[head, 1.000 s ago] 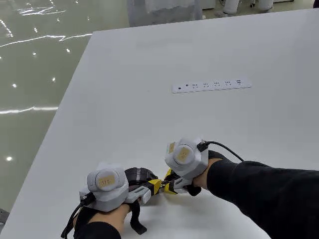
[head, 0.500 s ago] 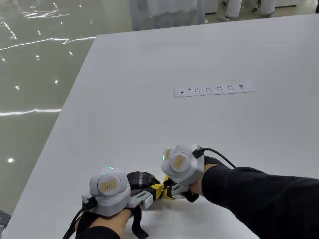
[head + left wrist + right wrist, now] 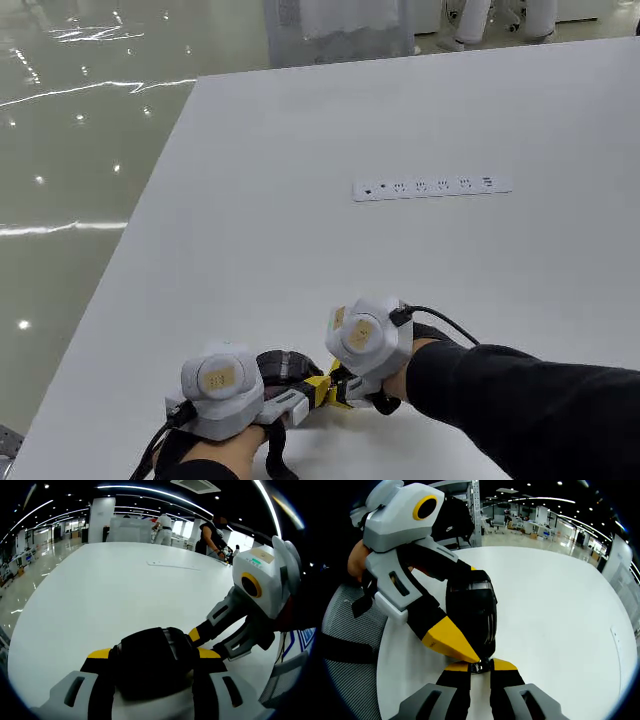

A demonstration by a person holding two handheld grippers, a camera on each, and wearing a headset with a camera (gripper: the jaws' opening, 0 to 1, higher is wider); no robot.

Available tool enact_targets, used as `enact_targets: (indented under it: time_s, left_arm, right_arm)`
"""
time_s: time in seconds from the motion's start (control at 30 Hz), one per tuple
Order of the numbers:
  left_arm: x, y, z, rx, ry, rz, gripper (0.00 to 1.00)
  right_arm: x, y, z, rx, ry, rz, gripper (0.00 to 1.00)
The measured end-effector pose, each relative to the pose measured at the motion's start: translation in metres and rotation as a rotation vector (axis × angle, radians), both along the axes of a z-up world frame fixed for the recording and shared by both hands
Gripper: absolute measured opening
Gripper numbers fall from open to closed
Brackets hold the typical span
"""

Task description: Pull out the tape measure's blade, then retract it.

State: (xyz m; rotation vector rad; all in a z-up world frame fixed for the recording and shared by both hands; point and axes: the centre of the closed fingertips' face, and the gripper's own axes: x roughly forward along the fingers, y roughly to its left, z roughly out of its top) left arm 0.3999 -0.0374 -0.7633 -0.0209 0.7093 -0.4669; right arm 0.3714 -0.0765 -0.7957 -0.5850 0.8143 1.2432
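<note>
My left gripper (image 3: 303, 388) is shut on the black tape measure (image 3: 285, 364), which rests near the white table's front left corner. In the left gripper view the tape measure case (image 3: 155, 665) sits between the yellow-tipped jaws of the left gripper (image 3: 155, 655). My right gripper (image 3: 335, 388) meets it from the right. In the right gripper view the right gripper (image 3: 480, 666) is shut on the small metal hook of the blade (image 3: 481, 667) at the mouth of the tape measure case (image 3: 472, 607). No length of blade shows between hook and case.
A white power strip (image 3: 432, 186) lies flat at mid-table. The table (image 3: 300, 220) ends at its left edge beside a glossy floor (image 3: 70, 150). A grey mesh chair (image 3: 345, 625) is close by the front edge. People (image 3: 162, 525) stand far behind the table.
The head camera has tipped slightly, so the whole picture sits lower. Both grippers stay together on the tape measure, with no visible pull of the blade.
</note>
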Motion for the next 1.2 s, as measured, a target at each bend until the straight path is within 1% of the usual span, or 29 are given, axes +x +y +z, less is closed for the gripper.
enact_targets:
  time_s: [0.1, 0.17, 0.2, 0.23, 0.27, 0.3, 0.33, 0.37, 0.47, 0.57, 0.67, 0.73, 0.77, 0.8, 0.83, 0.87, 0.9, 0.97, 1.0, 1.03, 1.1, 1.2]
  left_arm:
    - [0.0, 0.0, 0.0, -0.004, -0.007, 0.0, 0.59]
    - [-0.001, 0.0, 0.0, -0.011, -0.004, 0.001, 0.59]
    - [-0.001, 0.0, -0.001, -0.018, 0.004, 0.002, 0.6]
    - [-0.001, 0.0, -0.001, -0.018, 0.003, 0.0, 0.6]
    - [-0.001, -0.001, -0.001, -0.017, 0.0, -0.001, 0.6]
    - [-0.001, -0.001, -0.002, -0.014, -0.005, -0.001, 0.6]
    - [-0.001, -0.001, -0.002, -0.007, -0.015, -0.007, 0.61]
    - [-0.002, -0.002, -0.002, -0.012, -0.018, -0.005, 0.61]
    - [-0.002, -0.002, -0.001, -0.015, -0.024, -0.003, 0.61]
    - [-0.002, -0.001, -0.002, -0.02, -0.023, 0.003, 0.61]
    - [-0.001, -0.001, -0.006, -0.04, -0.008, 0.015, 0.62]
    - [-0.002, -0.001, -0.007, -0.06, 0.014, 0.014, 0.63]
    - [-0.002, 0.0, -0.009, -0.061, 0.026, 0.016, 0.64]
    - [-0.002, 0.001, -0.008, -0.047, 0.018, 0.011, 0.65]
    - [-0.001, 0.001, -0.006, -0.026, -0.005, -0.01, 0.66]
    - [-0.001, 0.0, -0.003, -0.025, -0.013, -0.016, 0.66]
    - [-0.002, 0.0, -0.004, -0.006, -0.015, -0.032, 0.66]
    - [-0.002, -0.001, -0.002, 0.001, -0.021, -0.055, 0.64]
    - [-0.002, -0.001, -0.002, -0.001, -0.019, -0.062, 0.64]
    - [-0.002, 0.0, 0.0, -0.008, -0.019, -0.065, 0.63]
    - [-0.002, 0.001, 0.0, -0.029, -0.01, -0.067, 0.62]
    - [-0.002, 0.005, 0.002, -0.047, 0.0, -0.065, 0.64]
  right_arm:
    - [0.0, 0.0, 0.0, -0.011, -0.005, 0.007, 0.1]
    - [-0.001, -0.001, 0.0, -0.008, -0.006, 0.003, 0.1]
    - [-0.001, -0.002, 0.0, -0.016, -0.019, 0.004, 0.1]
    - [-0.002, -0.002, 0.0, -0.021, -0.025, 0.003, 0.11]
    - [-0.001, -0.003, 0.0, -0.031, -0.053, 0.011, 0.11]
    - [-0.002, -0.003, 0.0, -0.029, -0.06, 0.012, 0.11]
    - [-0.001, -0.003, 0.0, -0.021, -0.056, -0.006, 0.11]
    - [0.0, -0.003, 0.0, -0.011, -0.042, -0.037, 0.11]
    - [0.0, -0.005, 0.0, -0.013, -0.051, -0.026, 0.11]
    - [-0.001, -0.01, 0.0, -0.011, -0.045, -0.032, 0.1]
    - [-0.003, -0.013, 0.002, -0.004, -0.049, -0.033, 0.1]
    - [-0.003, -0.016, 0.003, -0.004, -0.044, -0.044, 0.1]
    - [-0.003, -0.018, 0.004, -0.001, -0.047, -0.049, 0.1]
    - [-0.003, -0.019, 0.006, 0.005, -0.05, -0.053, 0.1]
    - [-0.002, -0.021, 0.008, 0.014, -0.055, -0.067, 0.11]
    - [-0.002, -0.023, 0.008, 0.017, -0.055, -0.075, 0.11]
    - [-0.002, -0.025, 0.009, 0.015, -0.062, -0.081, 0.1]
    - [-0.001, -0.031, 0.011, 0.033, -0.058, -0.115, 0.09]
    - [-0.002, -0.034, 0.012, 0.041, -0.047, -0.131, 0.1]
    - [-0.003, -0.038, 0.013, 0.041, -0.047, -0.137, 0.1]
    - [-0.003, -0.044, 0.015, 0.045, -0.057, -0.147, 0.11]
    - [-0.003, -0.051, 0.021, 0.076, -0.053, -0.186, 0.12]
